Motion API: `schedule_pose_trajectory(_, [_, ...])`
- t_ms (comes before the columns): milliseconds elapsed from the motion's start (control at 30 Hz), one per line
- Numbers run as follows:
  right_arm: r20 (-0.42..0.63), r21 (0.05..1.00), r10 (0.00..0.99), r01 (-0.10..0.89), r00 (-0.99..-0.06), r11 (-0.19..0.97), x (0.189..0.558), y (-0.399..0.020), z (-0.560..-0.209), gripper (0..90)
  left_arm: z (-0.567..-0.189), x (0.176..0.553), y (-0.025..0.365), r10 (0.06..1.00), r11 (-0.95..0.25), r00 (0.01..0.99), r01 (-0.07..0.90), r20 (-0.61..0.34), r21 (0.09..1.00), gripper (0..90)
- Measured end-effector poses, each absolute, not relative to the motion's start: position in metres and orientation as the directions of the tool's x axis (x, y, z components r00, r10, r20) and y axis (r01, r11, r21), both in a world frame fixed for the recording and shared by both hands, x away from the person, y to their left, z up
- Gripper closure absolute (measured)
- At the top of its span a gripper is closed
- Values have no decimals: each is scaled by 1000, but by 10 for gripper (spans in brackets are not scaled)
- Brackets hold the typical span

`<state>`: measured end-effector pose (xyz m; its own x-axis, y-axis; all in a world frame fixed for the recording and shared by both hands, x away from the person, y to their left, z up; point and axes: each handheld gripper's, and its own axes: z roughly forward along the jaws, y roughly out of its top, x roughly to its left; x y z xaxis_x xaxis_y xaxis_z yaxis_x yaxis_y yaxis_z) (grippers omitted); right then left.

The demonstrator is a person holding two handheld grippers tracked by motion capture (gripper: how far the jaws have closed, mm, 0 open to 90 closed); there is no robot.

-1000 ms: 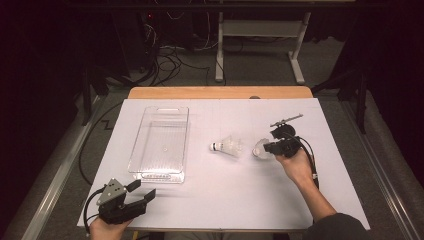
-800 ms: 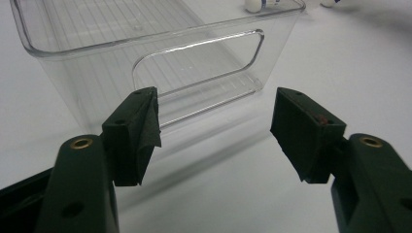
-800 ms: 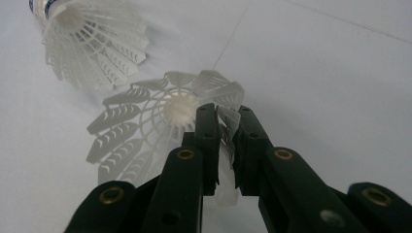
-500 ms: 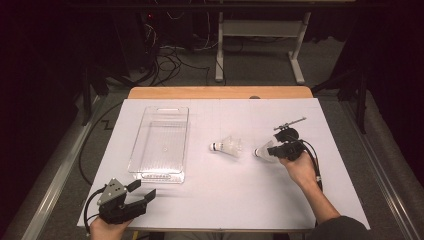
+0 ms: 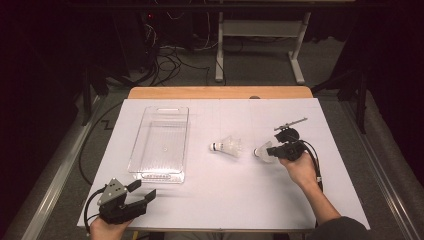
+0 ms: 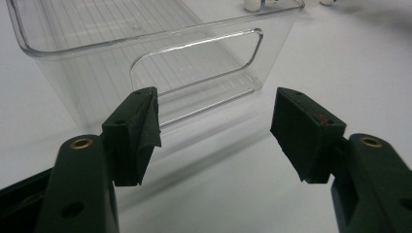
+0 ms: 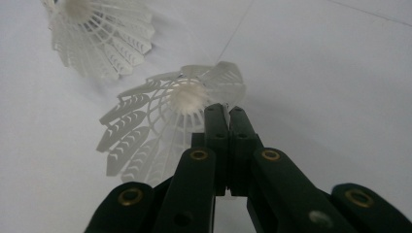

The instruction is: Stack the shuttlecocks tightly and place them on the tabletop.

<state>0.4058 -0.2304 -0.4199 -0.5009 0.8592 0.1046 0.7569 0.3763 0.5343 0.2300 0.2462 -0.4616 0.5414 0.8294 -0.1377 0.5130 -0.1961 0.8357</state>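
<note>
On a white table (image 5: 220, 200), a clear plastic bin (image 5: 161, 142) is taken as the landmark: it is long, rectangular and ribbed along its floor, with a cut-out handle in each short end wall. To the right of the bin, near the table's middle, a white shuttlecock (image 5: 227, 147) is laid on its side, its lacy, slotted skirt flared and its rounded cork turned toward the bin. Farther right of the bin, just beyond that one, a second shuttle (image 5: 263, 150) of the same white mesh-like plastic is seen, and its skirt edge is pinched by the right gripper (image 5: 276, 151). In the right gripper view the two black jaws are seen pressed together on the thin skirt (image 7: 160, 126), with the feathered ribs fanned out to their left and the fuzzy inside of the cork visible beyond their tips. This gripper is held low over the table by a hand (image 5: 300, 170) whose forearm is angled in from the lower right.

Just short of the bin's near end, the left gripper (image 5: 145, 192) is rested at the table's edge and pointed toward the bin. Its blocky black jaws are held wide apart, with nothing between them.
</note>
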Motion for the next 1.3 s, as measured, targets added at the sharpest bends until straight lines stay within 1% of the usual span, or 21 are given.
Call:
schedule_pose_trajectory(933, [203, 584, 787, 717, -583, 381, 410, -215, -419, 900, -462, 231, 245, 829, -204, 542, 517, -134, 831, 351])
schedule_pose_trajectory(1300, [198, 587, 771, 703, -605, 401, 417, -202, -417, 900, -462, 231, 246, 830, -203, 541, 518, -134, 831, 351])
